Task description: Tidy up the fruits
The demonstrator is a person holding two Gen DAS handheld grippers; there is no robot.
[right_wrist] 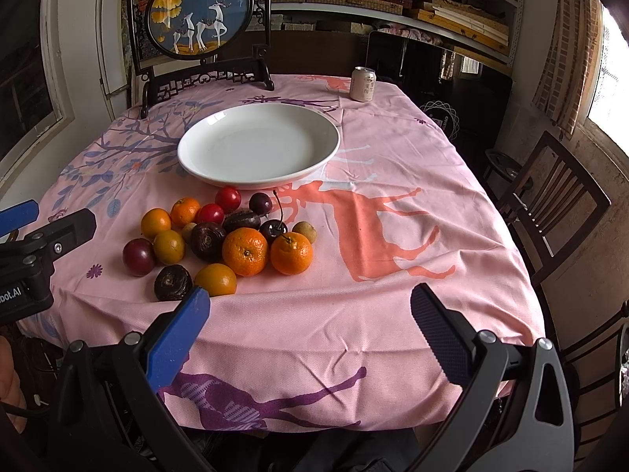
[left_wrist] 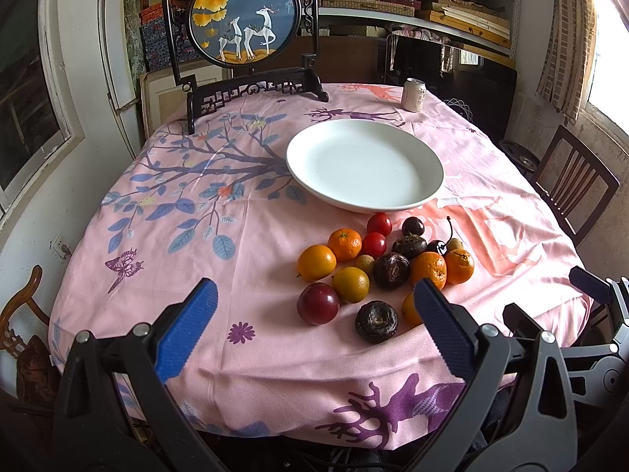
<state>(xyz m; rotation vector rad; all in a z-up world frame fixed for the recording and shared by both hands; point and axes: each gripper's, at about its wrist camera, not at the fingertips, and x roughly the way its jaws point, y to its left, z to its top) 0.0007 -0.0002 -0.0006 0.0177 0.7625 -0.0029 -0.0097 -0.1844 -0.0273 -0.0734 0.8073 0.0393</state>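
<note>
Left hand-held gripper (left_wrist: 314,330): hovering over the near edge of the tabletop, its blue fingers (left_wrist: 188,330) spread wide and gripping nothing.
Right hand-held gripper (right_wrist: 310,330): also hanging over the near edge, jaws standing released and empty; one finger (right_wrist: 177,338) is showing blue, the other dark.
Tabletop (left_wrist: 275,354): wearing a pink cloth printed with branches, deer and a butterfly.
Fruits (left_wrist: 387,267): lying loose in a cluster on the cloth between the near edge and the plate, many touching one another.
Mandarins (right_wrist: 245,251): two sitting side by side at the right of the cluster, a third (left_wrist: 345,244) lying toward the plate.
Red plum (left_wrist: 317,303): sitting on the left of the cluster, toward the near edge.
Dark wrinkled fruit (left_wrist: 376,321): lying nearest the near edge.
Cherries (right_wrist: 273,228): sitting at the far right of the cluster, one stem pointing up.
Small red fruits (left_wrist: 379,223): two resting just beside the plate rim.
White plate (left_wrist: 310,165): sitting empty near the middle of the tabletop.
Drink can (left_wrist: 413,95): standing upright near the far edge.
Deer screen (left_wrist: 243,15): standing on its dark stand at the far left corner.
Wooden chair (right_wrist: 550,204): standing beside the right edge.
</note>
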